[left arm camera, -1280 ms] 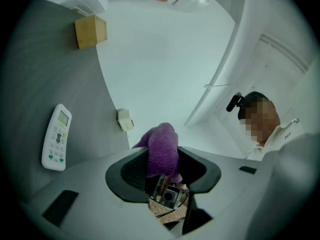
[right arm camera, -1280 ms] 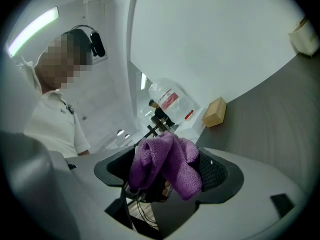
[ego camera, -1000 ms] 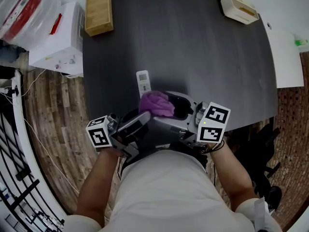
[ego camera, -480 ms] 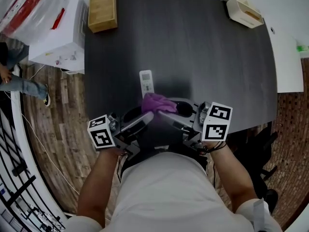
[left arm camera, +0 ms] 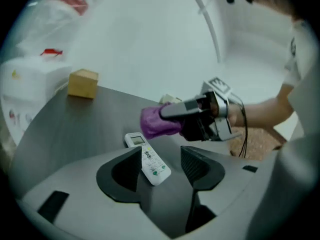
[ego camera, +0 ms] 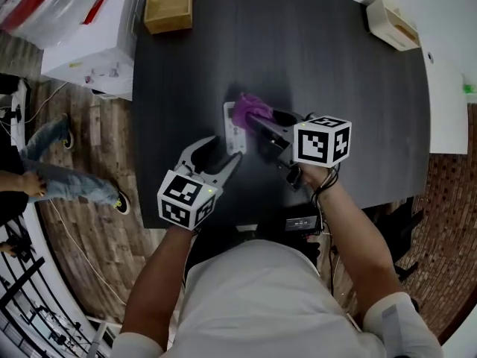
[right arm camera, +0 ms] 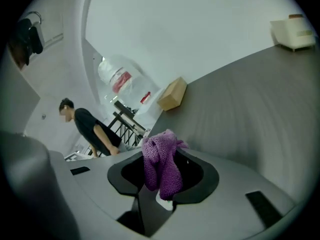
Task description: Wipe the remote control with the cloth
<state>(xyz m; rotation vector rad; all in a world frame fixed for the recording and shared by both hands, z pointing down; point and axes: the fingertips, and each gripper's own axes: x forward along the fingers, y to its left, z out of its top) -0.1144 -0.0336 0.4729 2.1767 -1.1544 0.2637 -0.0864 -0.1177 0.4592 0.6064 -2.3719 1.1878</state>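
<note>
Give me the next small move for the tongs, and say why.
Probably draw the right tongs along the remote toward the person: they are closing on the cloth, which sits over its display end, while the left tongs, opening, straddle its button end.

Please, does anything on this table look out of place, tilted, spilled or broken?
Nothing stands out. The remote control lies flat on the dark table, with the purple cloth bunched over its far end. No spill or damage shows.
</note>
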